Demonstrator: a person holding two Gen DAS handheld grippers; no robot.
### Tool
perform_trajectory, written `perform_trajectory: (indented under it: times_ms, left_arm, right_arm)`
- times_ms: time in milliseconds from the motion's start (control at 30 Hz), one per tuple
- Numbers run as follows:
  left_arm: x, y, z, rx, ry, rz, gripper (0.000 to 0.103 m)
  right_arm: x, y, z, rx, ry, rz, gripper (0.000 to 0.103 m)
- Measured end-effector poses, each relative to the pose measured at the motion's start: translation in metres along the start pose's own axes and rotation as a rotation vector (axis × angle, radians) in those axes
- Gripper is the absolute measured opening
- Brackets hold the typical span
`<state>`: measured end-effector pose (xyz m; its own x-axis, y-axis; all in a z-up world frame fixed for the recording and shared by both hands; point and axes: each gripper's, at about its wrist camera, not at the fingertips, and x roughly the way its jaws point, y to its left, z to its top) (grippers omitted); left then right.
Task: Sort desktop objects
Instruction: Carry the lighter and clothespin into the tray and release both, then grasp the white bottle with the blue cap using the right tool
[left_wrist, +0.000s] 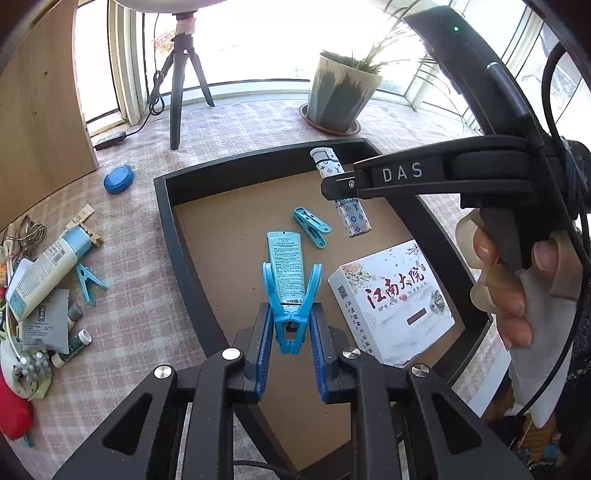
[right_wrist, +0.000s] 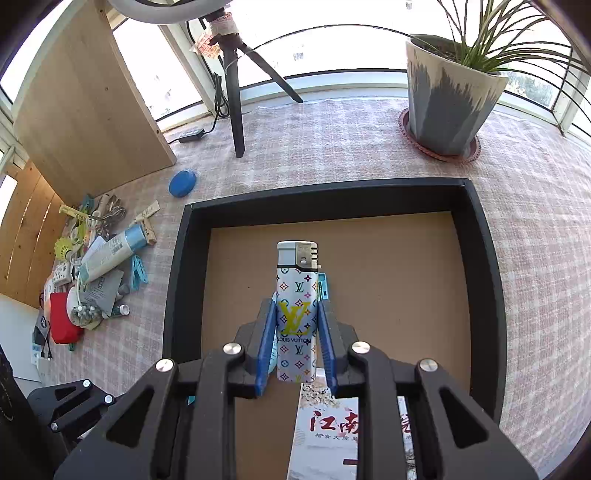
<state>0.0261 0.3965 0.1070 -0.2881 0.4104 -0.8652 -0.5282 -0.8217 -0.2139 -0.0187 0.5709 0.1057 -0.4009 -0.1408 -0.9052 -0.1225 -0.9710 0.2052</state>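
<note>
Desktop objects are split between a black-walled tray (right_wrist: 177, 280) with a brown floor in the middle of both views and a loose heap at the left edge of the frame on the checked tablecloth (right_wrist: 369, 140). At the lower centre of the left wrist view, the left gripper (left_wrist: 290, 328) has its blue pads pressed on the pinch end of a light blue clothes peg (left_wrist: 290, 314), whose spread arms point up the frame over a turquoise tube (left_wrist: 286, 266) lying on the tray floor. Another blue peg (left_wrist: 311, 226) and a white printed box (left_wrist: 393, 302) also lie in the tray. In the right wrist view, the right gripper (right_wrist: 296, 343) clamps a white patterned lighter (right_wrist: 297, 314) by its sides, metal cap uppermost, above the tray. The heap at the left holds a white bottle (right_wrist: 110, 254), a peg and small items. A blue round lid (right_wrist: 183, 183) lies apart near a wooden board (right_wrist: 85, 122). A potted plant (right_wrist: 450, 99) stands upper right.
</note>
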Motion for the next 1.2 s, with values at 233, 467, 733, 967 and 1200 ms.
perform_trajectory:
  times_ms: [233, 467, 733, 967, 1200]
  left_arm:
    - [0.004, -0.019, 0.004, 0.037, 0.031, -0.004, 0.049]
    - [-0.003, -0.012, 0.003, 0.039, 0.006, 0.016, 0.051]
    - [-0.007, 0.019, 0.005, -0.026, 0.008, 0.045, 0.05]
    - [-0.018, 0.077, 0.012, -0.077, -0.002, 0.138, 0.046]
    - [-0.03, 0.17, 0.021, -0.175, -0.001, 0.252, 0.046]
  right_arm:
    - [-0.007, -0.014, -0.005, 0.019, 0.0, -0.007, 0.03]
    - [-0.01, -0.005, -0.003, 0.02, -0.01, 0.01, 0.031]
    - [-0.003, 0.017, 0.003, -0.003, 0.009, 0.044, 0.031]
    - [0.011, 0.069, 0.015, -0.054, 0.038, 0.114, 0.031]
    - [0.046, 0.131, 0.039, -0.05, 0.106, 0.227, 0.031]
